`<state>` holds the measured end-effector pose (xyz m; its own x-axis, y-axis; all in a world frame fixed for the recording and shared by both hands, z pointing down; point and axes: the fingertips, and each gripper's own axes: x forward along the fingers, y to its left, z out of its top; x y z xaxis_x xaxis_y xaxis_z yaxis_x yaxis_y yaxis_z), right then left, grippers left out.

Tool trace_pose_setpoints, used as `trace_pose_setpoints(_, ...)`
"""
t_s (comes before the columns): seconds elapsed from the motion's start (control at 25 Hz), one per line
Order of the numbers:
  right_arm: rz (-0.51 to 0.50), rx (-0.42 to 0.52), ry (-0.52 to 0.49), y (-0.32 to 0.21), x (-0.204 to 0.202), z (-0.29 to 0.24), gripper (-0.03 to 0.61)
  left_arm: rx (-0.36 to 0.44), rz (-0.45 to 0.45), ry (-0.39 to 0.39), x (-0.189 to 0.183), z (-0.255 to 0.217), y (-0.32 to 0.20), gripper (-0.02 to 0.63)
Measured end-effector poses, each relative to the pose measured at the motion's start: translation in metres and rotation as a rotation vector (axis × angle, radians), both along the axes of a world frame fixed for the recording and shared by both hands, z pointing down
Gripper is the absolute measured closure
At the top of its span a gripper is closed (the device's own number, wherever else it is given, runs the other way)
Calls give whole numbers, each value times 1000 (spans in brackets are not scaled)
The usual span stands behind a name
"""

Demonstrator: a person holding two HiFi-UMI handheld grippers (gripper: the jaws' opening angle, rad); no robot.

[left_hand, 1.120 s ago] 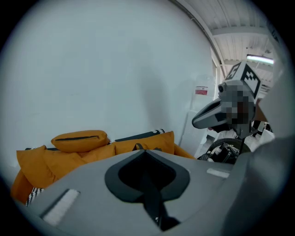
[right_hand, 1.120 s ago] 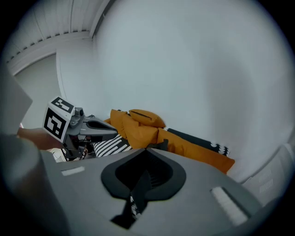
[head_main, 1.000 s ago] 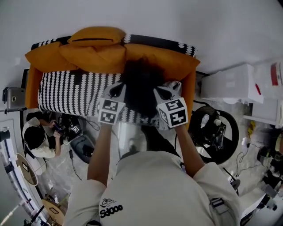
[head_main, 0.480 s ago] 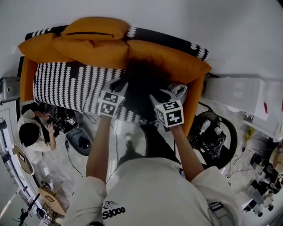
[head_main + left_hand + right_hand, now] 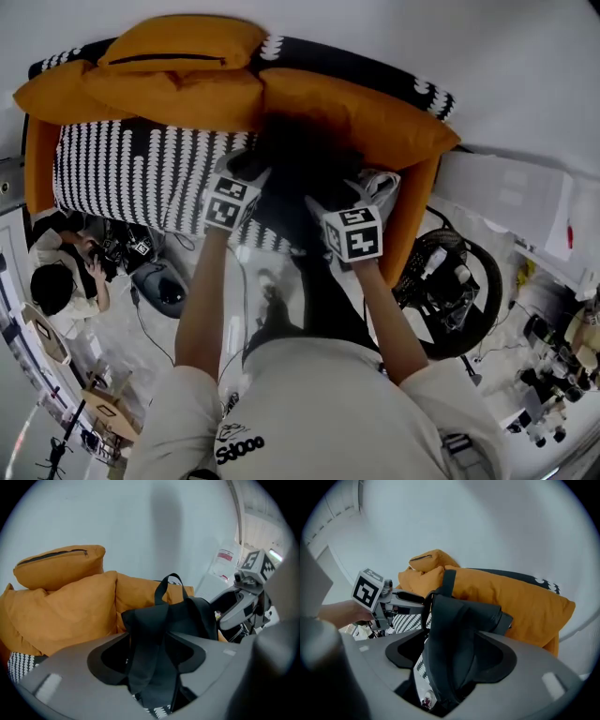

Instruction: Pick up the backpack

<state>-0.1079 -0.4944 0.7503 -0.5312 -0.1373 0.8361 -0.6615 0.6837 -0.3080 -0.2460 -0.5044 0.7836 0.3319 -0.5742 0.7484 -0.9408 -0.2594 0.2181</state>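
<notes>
Both forearms reach forward side by side. Left gripper (image 5: 247, 172) and right gripper (image 5: 364, 190) tilt downward at the black backpack (image 5: 300, 169), which sits on the patterned sofa (image 5: 131, 178) against orange cushions (image 5: 178, 94). Both jaw pairs are wide and opening, with a backpack strap (image 5: 146, 644) lying between each.

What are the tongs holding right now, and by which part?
Nothing is gripped. The left tongs and right tongs are opening; a strap of the black backpack lies between each pair of jaws, unpinched.

Beige short-sleeved shirt (image 5: 328, 403) bearing black lettering (image 5: 236, 448).
</notes>
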Motion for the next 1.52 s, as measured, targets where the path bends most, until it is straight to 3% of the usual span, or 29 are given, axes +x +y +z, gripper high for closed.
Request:
trace_pose_setpoints(0.16, -60, 10, 26, 3, -5, 18, 206, -12, 34, 44, 3, 13, -9, 339)
trace_pose_setpoints(0.48, -40, -6, 71, -3, -6, 41, 217, -17, 54, 161, 7, 26, -19, 328)
trace_pose_setpoints(0.72, -33, -16, 85, 2, -10, 40, 289, -14, 44, 109, 7, 24, -15, 374)
trace_pose_setpoints(1.08, -46, 16, 78, 19, -5, 20, 422, 34, -81, 50, 2, 4, 5, 512)
trace_pose_setpoints(1.52, -18, 73, -29, 66, -3, -42, 445, 92, -161, 77, 10, -43, 50, 545)
